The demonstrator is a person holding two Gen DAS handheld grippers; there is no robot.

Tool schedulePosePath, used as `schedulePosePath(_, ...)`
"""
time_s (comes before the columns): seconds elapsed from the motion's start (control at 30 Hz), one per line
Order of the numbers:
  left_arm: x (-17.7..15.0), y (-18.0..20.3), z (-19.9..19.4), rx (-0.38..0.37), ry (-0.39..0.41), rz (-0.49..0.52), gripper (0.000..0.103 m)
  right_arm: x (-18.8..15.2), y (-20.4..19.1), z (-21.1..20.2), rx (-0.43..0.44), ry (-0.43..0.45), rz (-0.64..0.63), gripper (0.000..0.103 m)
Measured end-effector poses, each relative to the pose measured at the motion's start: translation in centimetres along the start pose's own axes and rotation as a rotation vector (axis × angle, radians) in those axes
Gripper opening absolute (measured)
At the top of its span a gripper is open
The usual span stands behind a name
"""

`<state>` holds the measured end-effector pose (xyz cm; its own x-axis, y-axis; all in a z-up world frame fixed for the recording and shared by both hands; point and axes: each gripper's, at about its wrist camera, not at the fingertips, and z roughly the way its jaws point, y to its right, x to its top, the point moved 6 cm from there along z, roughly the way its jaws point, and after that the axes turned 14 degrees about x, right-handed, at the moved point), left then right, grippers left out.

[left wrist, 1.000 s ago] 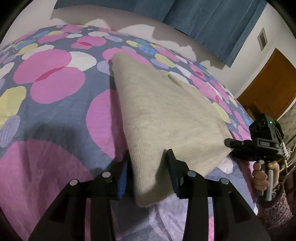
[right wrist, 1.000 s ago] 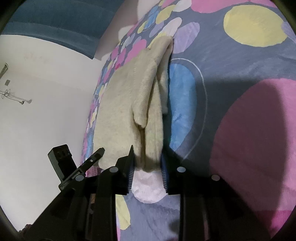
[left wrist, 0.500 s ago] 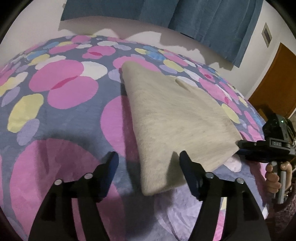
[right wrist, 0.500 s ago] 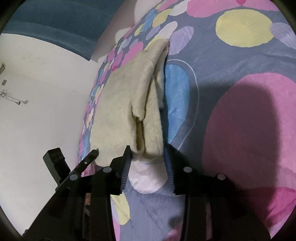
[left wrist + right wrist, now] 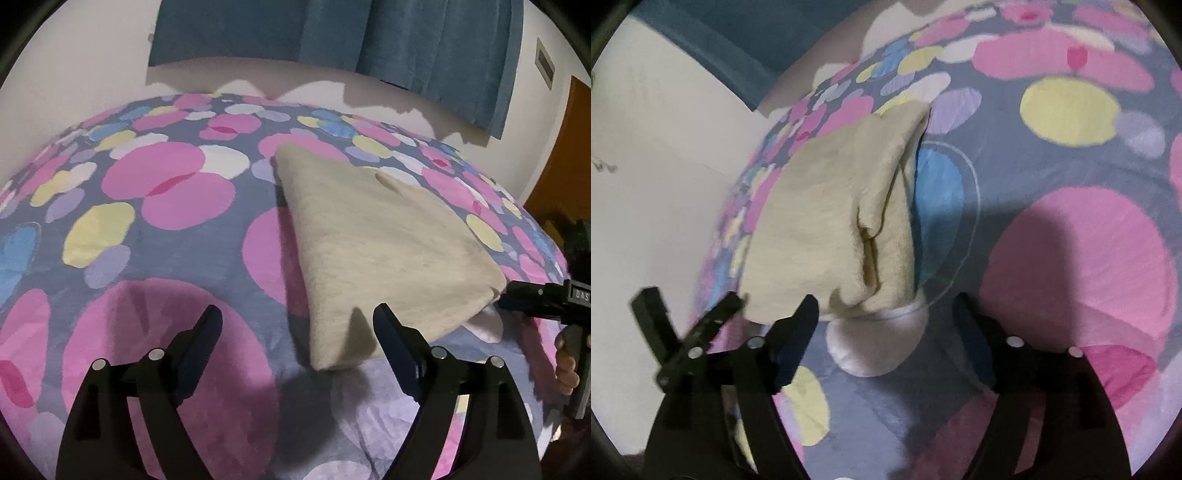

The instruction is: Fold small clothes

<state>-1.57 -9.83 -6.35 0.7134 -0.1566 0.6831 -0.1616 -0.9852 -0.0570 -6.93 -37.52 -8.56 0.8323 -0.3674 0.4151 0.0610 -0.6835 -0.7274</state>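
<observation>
Bedspread (image 5: pixel 155 236) with pink, yellow and blue circles fills most of what we see, and the folded beige sweater (image 5: pixel 384 243) lies flat on the bed. Our left tongs (image 5: pixel 297 328) hang above the sweater's near corner, spread wide with nothing between them. Our right tongs (image 5: pixel 886 317) are likewise spread wide and empty, just short of the sweater's opposite end, where folded layers (image 5: pixel 871 258) meet. A blue curtain (image 5: pixel 332 40) hangs behind.
</observation>
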Motion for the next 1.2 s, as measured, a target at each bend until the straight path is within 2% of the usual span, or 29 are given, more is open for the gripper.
schedulePosePath(0.27,0.0,-0.6,-0.4,0.084,0.038,0.004,0.086,-0.3,-2.0,0.2,-0.264,0.05,-0.214,0.085)
schedulePosePath(0.37,0.1,-0.7,-0.5,0.103,0.046,0.003,0.086,-0.5,-3.1,0.3,-0.324,0.071,-0.289,0.086)
schedulePosePath(0.63,0.3,-1.2,-0.5,0.154,0.056,-0.014,0.087,-0.8,-4.6,0.0,-0.354,0.114,-0.347,0.088)
schedulePosePath(0.8,0.4,-1.7,-0.5,0.227,0.061,-0.022,0.087,-0.8,-4.8,0.1,-0.351,0.117,-0.348,0.088)
schedulePosePath(1.2,0.6,-1.8,-1.2,0.259,0.088,-0.034,0.087,-0.4,-4.6,-0.2,-0.339,0.137,-0.326,0.088)
